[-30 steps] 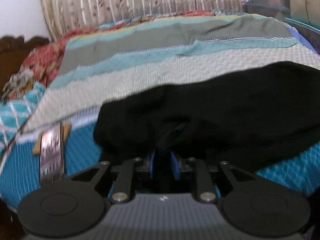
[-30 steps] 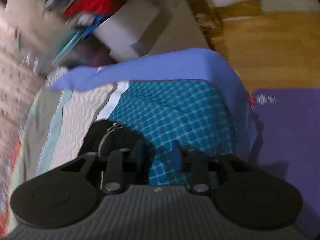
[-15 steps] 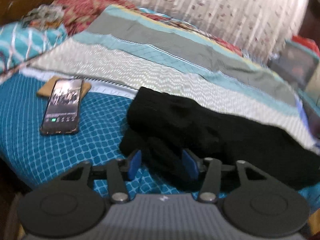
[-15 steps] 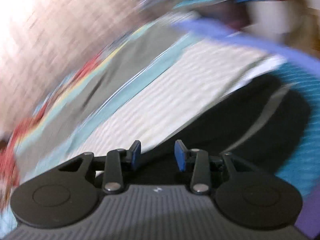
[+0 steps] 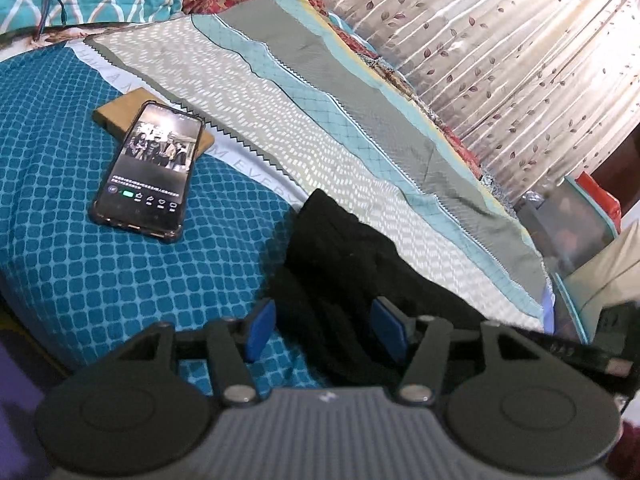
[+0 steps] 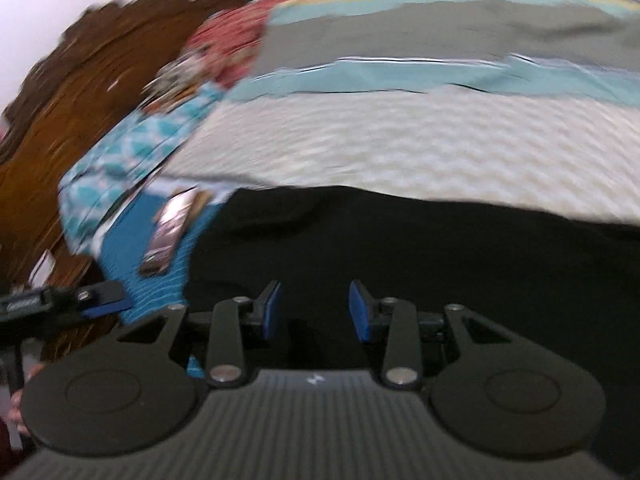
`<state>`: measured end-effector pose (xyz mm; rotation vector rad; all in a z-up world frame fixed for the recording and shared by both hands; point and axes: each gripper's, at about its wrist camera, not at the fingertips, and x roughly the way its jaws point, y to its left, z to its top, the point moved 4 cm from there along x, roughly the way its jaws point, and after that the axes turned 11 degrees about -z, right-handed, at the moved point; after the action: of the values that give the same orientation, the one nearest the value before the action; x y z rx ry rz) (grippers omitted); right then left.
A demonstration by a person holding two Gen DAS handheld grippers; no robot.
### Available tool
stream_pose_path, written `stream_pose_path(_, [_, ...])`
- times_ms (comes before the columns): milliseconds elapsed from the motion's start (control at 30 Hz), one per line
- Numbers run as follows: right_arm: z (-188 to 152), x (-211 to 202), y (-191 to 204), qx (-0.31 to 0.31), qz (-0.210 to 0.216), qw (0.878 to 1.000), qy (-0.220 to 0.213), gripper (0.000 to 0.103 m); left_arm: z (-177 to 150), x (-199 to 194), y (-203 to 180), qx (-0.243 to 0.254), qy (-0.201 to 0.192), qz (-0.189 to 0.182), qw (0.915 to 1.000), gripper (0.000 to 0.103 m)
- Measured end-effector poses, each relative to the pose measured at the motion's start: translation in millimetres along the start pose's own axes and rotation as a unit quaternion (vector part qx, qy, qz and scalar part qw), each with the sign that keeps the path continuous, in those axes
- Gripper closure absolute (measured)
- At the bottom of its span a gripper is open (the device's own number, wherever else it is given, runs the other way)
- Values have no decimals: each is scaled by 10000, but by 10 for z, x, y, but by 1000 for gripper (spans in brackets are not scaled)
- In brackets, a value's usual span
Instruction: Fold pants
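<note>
Here, both hand-held grippers, left (image 5: 324, 330) and right (image 6: 314, 312), spread over black pants (image 5: 352, 264).

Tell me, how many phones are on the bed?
1. The phone lies face up on the blue part of the bed cover, its top end resting on a small wooden block, left of the black pants.

Each black tool (image 5: 324, 334) carries blue pads (image 6: 357, 312) and silver screws.

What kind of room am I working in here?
Most likely a bedroom: black pants lie on a bed with a patterned bedspread, a carved wooden headboard at one end and a leaf-print curtain beside it.
</note>
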<state>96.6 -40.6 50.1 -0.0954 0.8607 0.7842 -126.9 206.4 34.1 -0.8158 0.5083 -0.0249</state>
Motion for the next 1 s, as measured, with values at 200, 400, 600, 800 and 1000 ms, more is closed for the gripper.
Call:
stream_pose_path(200, [166,90,568,-1165,530,9916,-179,49,-1,22,169,-173,5,22,9998,48])
stream_pose_path(400, [137,312,959,-2564,652,9642,-165,36,15,-26,300,-315,-105,53,9994,48])
stream_pose_path(600, [45,809,934,-2615,431,9631,475,78,2,-70,409,-399,-96,119,9991,48])
stream_pose_path(800, [380,623,648,-1163,757,9900,240,91,20,-69,465,-480,-127,82,9987,48])
stream_pose_path(1000, [663,413,603,-625,690,9943,-516,91,38,-54,474,-509,-132,60,9986,48])
